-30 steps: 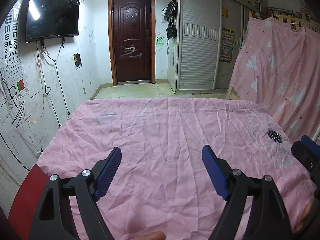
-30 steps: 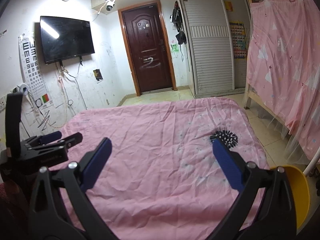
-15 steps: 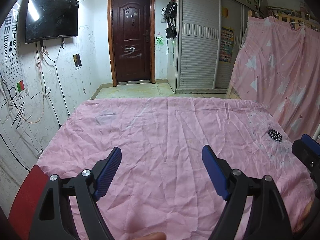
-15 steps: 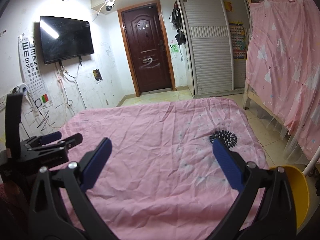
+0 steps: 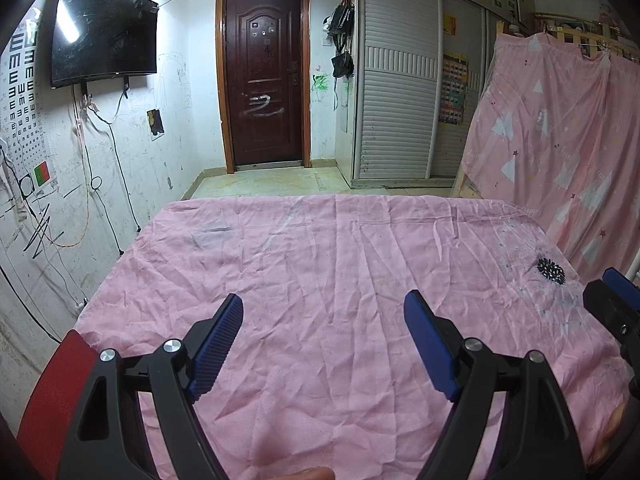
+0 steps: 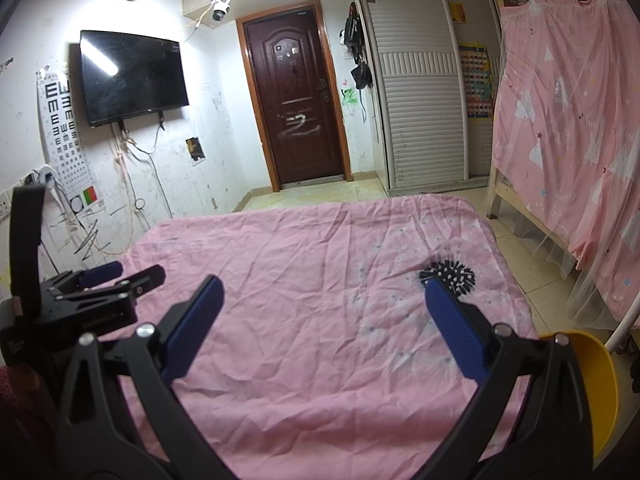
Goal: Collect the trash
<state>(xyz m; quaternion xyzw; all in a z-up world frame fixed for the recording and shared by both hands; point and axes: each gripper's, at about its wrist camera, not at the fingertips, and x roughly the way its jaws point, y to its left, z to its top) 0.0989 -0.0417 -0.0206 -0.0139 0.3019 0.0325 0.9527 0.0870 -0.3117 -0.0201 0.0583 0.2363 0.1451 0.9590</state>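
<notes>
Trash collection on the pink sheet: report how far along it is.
Done: nothing that can be confirmed; the wrinkled pink bedsheet shows no loose trash, only a printed black dandelion motif. In hand: nothing; the left gripper and right gripper are both open and empty above the sheet. Left: any trash lies outside both views. A yellow plastic container sits at the right edge, its contents hidden.

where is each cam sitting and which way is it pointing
Left wrist: on the left gripper, jaws open, facing across the wrinkled pink bedsheet to the dark brown door; the right gripper's tip shows at the right edge.
Right wrist: on the right gripper, jaws open, facing likewise; the left gripper shows at left, a yellow bin at right.
Shared: sheet, door, wall-mounted black TV, black spiky print.
</notes>
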